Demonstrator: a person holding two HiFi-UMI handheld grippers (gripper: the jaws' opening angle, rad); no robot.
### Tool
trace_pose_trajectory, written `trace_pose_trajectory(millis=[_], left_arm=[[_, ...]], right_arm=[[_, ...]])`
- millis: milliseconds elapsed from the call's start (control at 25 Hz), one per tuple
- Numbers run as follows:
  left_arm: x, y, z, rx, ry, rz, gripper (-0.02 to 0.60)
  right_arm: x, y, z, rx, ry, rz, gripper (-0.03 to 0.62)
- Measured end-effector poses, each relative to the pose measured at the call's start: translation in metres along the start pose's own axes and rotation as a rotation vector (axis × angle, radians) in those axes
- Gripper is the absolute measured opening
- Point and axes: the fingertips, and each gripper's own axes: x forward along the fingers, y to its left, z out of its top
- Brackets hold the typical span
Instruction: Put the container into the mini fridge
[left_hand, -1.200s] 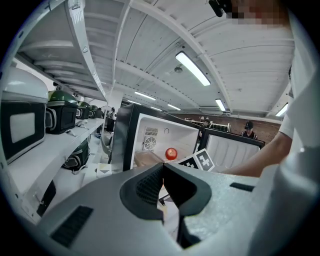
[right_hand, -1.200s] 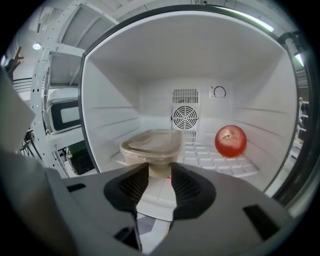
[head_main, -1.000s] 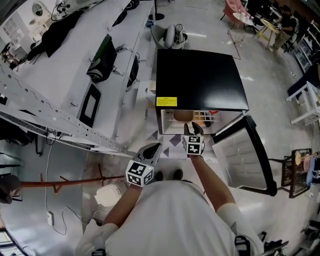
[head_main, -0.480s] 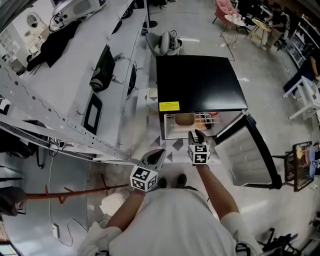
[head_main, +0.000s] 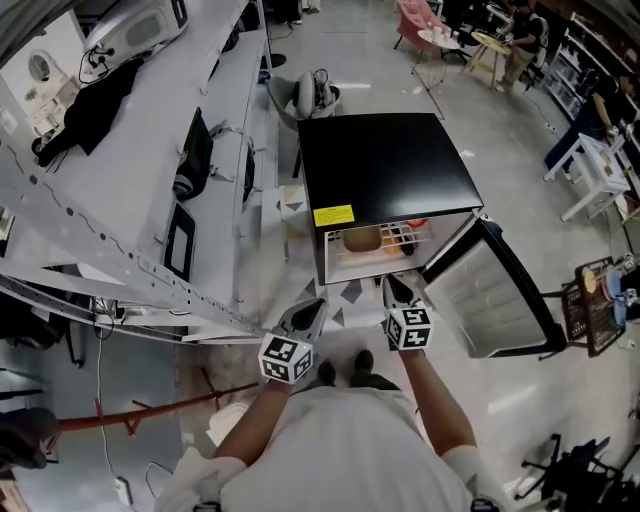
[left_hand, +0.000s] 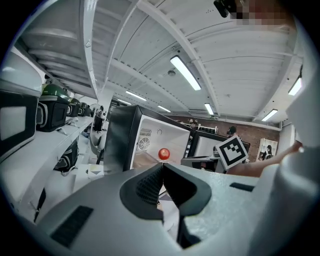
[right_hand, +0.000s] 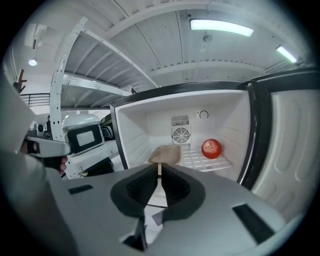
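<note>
The black mini fridge (head_main: 385, 165) stands on the floor with its door (head_main: 490, 300) swung wide to the right. A beige container (right_hand: 165, 154) rests on the white wire shelf inside, at the left; from the head view it shows as the tan container (head_main: 362, 240). A red round fruit (right_hand: 211, 148) lies to its right. My right gripper (right_hand: 159, 167) hangs in front of the opening, short of the shelf; its jaws are closing, tips meeting with nothing between them. My left gripper (left_hand: 161, 167) is shut and empty, lower left of the fridge (head_main: 312, 308).
A long white workbench (head_main: 150, 150) with dark bags and gear runs along the left. A grey patterned mat (head_main: 345, 290) lies before the fridge. A red bar (head_main: 120, 410) lies on the floor at the left. White furniture (head_main: 590, 175) stands at the right.
My right gripper has drawn back from the fridge opening toward me, leaving the container on the shelf, and its jaws have come together. The left gripper has barely moved.
</note>
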Motion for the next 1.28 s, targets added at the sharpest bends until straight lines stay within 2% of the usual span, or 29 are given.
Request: trace_pose_trajectory(millis=[480, 840, 1280], left_arm=[[-0.009, -0.030, -0.001, 0.015, -0.012, -0.043, 0.005], [-0.014, -0.064, 0.004, 0.019, -0.065, 0.058, 0.005], [-0.020, -0.112, 0.004, 0.015, -0.113, 0.140, 0.005]], right_arm=[[-0.062, 0.001, -0.001, -0.073, 0.008, 0.035, 0.014], [-0.107, -0.002, 0.012, -0.143, -0.049, 0.152, 0.006], [-0.141, -0.012, 0.024, -0.206, -0.104, 0.292, 0.006]])
